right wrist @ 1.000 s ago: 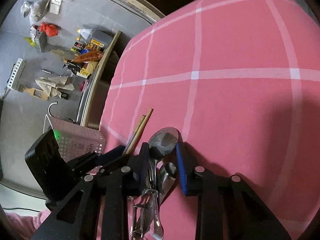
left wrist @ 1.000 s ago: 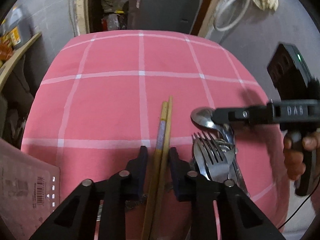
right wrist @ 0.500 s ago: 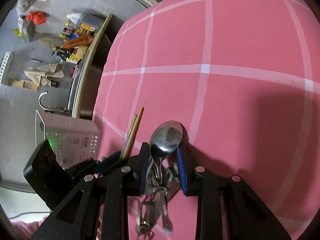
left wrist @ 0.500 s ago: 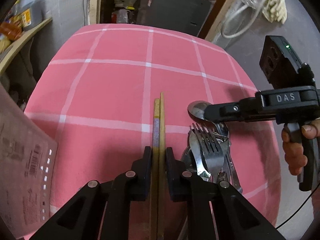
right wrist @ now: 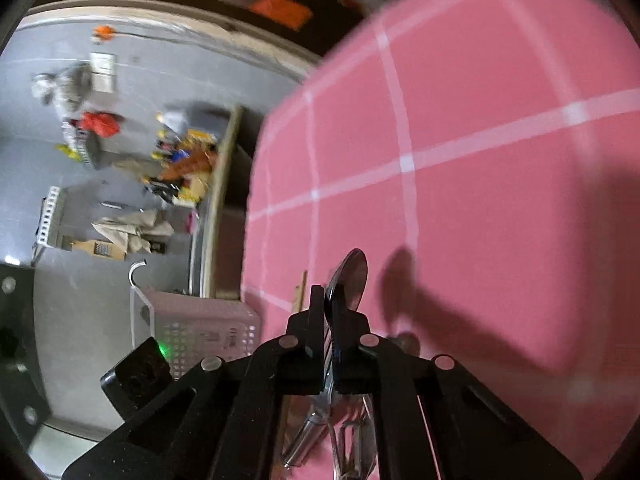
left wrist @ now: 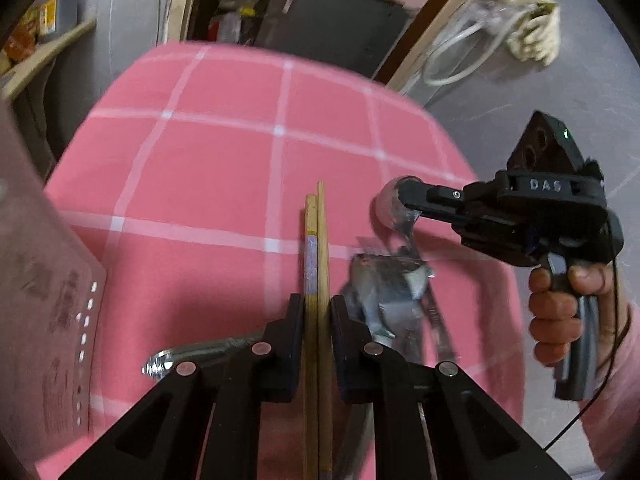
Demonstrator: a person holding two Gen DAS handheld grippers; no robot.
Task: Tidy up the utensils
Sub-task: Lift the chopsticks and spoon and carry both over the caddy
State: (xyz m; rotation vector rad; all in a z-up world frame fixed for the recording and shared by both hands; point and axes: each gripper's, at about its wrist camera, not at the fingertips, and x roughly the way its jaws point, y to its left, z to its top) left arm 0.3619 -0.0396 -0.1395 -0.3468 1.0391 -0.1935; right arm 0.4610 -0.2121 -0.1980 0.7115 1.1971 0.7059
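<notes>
My left gripper [left wrist: 316,312] is shut on a pair of wooden chopsticks [left wrist: 316,248] that point forward over the pink checked tablecloth [left wrist: 224,168]. A blurred heap of steel forks and spoons [left wrist: 390,292] lies just right of it. My right gripper [right wrist: 329,300] is shut on a steel spoon [right wrist: 352,276], bowl sticking out past the fingertips, lifted above the heap. It shows in the left wrist view [left wrist: 404,194] to the right, with the spoon bowl [left wrist: 386,208] at its tip.
A pale perforated plastic basket [left wrist: 44,320] stands at the table's left edge; it also shows in the right wrist view [right wrist: 200,332]. A steel handle [left wrist: 192,354] lies under my left gripper. The floor left of the table holds clutter [right wrist: 180,160].
Both grippers have closed, the left on the chopsticks, the right on the spoon. Both have lifted from the table, and the spoon has risen out of the heap.
</notes>
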